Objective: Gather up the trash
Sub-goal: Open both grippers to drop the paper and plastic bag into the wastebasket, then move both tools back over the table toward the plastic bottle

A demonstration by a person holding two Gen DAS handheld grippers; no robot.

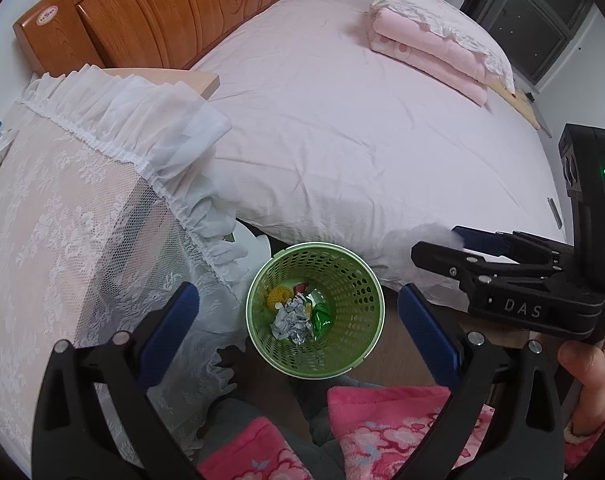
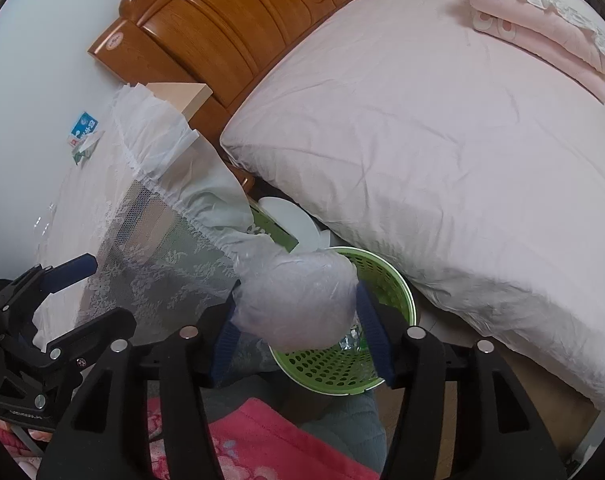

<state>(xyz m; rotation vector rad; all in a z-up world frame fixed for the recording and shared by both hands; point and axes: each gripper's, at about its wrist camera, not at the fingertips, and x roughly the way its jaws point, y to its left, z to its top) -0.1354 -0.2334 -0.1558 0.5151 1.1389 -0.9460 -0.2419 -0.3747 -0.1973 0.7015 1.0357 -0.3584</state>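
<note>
At the left, a lace-covered bedside table [image 1: 62,208] drops its frilled edge close to the green mesh wastebasket [image 1: 358,280], which stands on the floor in the narrow gap before the bed [image 1: 342,120]. Crumpled foil and wrappers [image 1: 296,318] lie in its bottom. The left gripper [image 1: 298,320] hangs above it, jaws spread wide and empty. Further right, the right gripper [image 2: 298,332] has a clear plastic bag [image 2: 298,300] between its parted pads over the basket's rim; grip unclear.
</note>
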